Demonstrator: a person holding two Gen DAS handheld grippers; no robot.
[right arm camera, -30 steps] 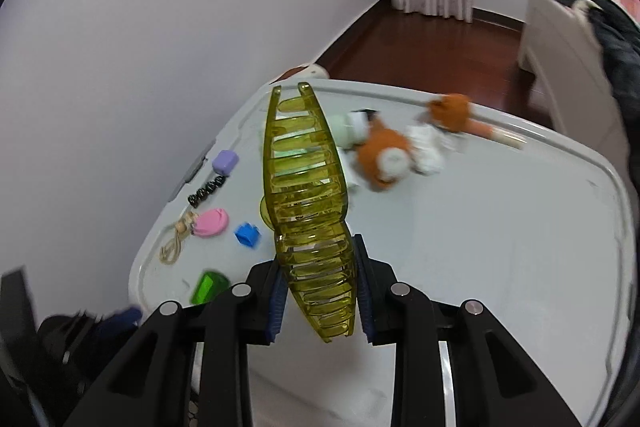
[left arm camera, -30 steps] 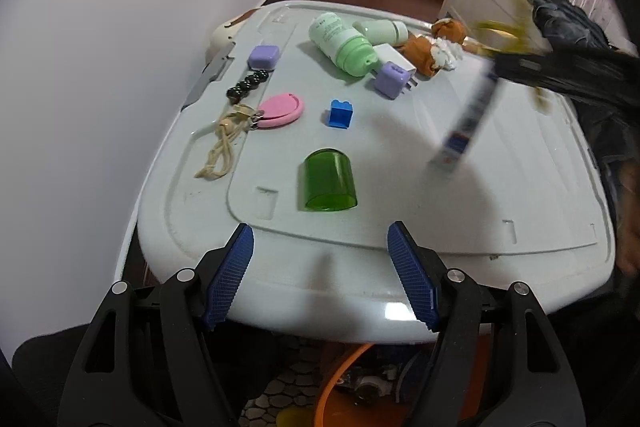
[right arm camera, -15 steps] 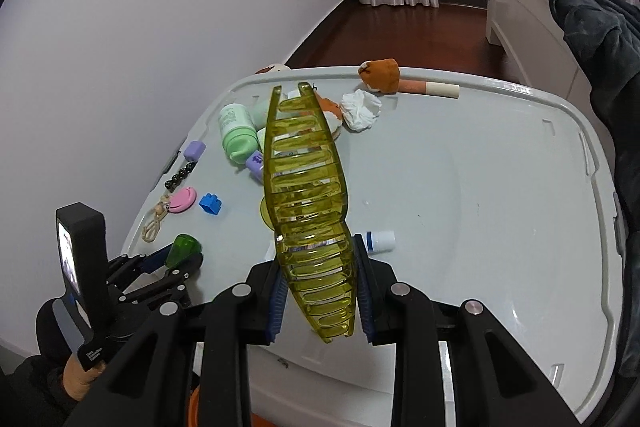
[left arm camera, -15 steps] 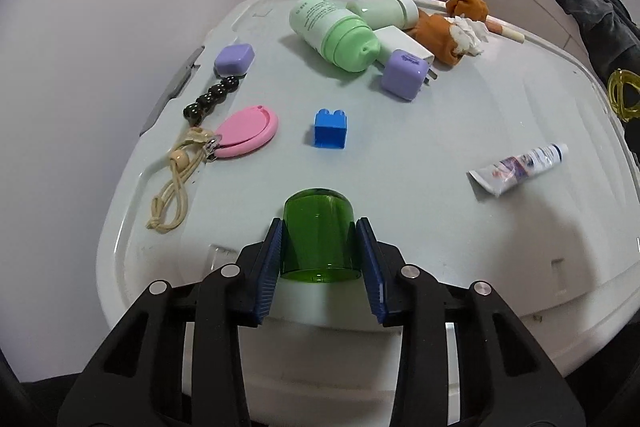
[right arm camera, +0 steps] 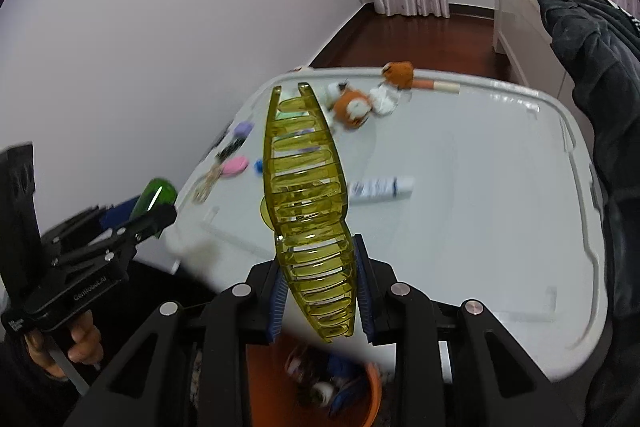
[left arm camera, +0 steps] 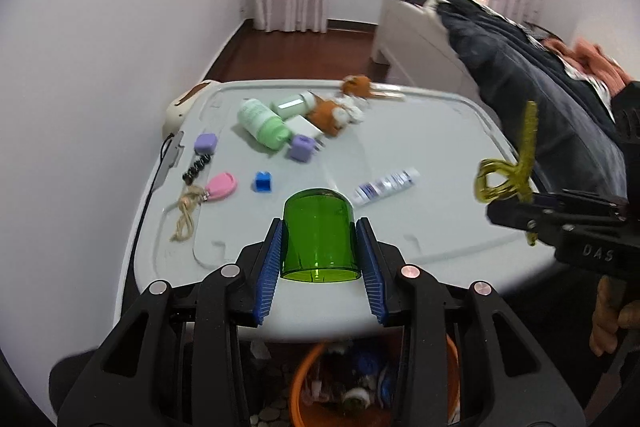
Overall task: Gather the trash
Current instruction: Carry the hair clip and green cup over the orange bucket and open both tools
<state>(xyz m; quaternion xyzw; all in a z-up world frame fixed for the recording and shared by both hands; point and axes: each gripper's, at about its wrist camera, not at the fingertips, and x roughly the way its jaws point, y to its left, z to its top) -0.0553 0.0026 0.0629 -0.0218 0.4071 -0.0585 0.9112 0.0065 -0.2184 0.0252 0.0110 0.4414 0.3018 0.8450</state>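
My left gripper [left arm camera: 319, 255] is shut on a green translucent cup [left arm camera: 319, 233], held above the near edge of the white table [left arm camera: 440, 195]. My right gripper [right arm camera: 320, 287] is shut on a yellow translucent hair claw clip [right arm camera: 308, 195], held upright near the table's front edge; it also shows in the left wrist view [left arm camera: 512, 171]. An orange bin [left arm camera: 304, 387] with several items inside sits on the floor below both grippers, also in the right wrist view [right arm camera: 368, 399]. The green cup shows at the left of the right wrist view [right arm camera: 158, 193].
On the table lie a small tube [left arm camera: 386, 181], a blue brick [left arm camera: 263, 181], a pink case [left arm camera: 220, 185], a beige cord [left arm camera: 186, 213], purple blocks [left arm camera: 301, 148], green bottles [left arm camera: 264, 123] and orange plush toys [left arm camera: 332, 111]. A bed with dark clothes [left arm camera: 520, 67] stands right.
My left gripper closed on the green cup and lifted it back off the table toward the near edge. My right gripper with the clip drew back over the bin.
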